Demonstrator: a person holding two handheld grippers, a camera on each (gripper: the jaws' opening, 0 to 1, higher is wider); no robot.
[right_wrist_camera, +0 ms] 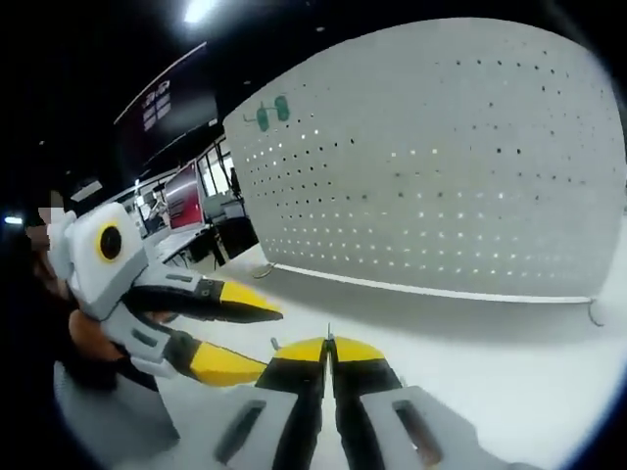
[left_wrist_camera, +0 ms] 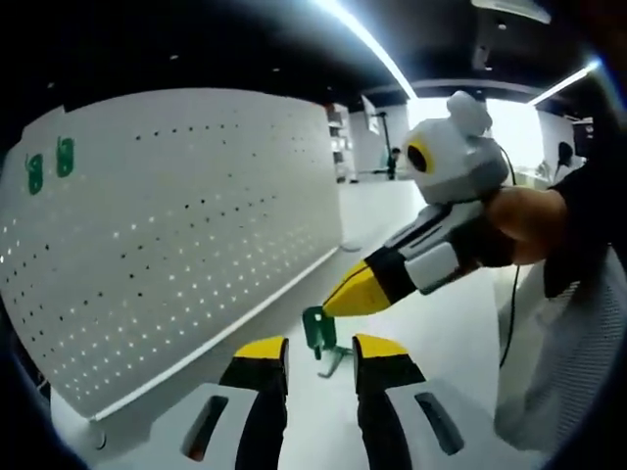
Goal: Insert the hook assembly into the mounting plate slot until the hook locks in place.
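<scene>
Nearest, low in the left gripper view: left tongs, spread apart and holding nothing. Framed between the two yellow tips, just beyond them: green hook assembly, standing on the white tabletop with a thin metal leg trailing toward the right-hand tip. So, dead ahead of the left tongs and nearly inside the gap; long axis roughly upright, green head on top, wire foot below.

Coming in from the right side of that view, angled down: right tongs, pressed together, the point right at the upper edge of the green head. Impossible to tell whether touching it or merely just beside it.

From the right gripper view: right tongs clenched, a thin sliver showing at the seam, too small to say whether part of the hook. Off to the left there, left tongs gaping, tips aimed toward the same spot.

Farther back: mounting plate, a white perforated panel standing upright at the rear of the tabletop, well apart from the hook. Far up in its corner, two green hooks already seated.

Judging from this, left tongs nearer and better lined up for gripping; no insertion begun yet.
</scene>
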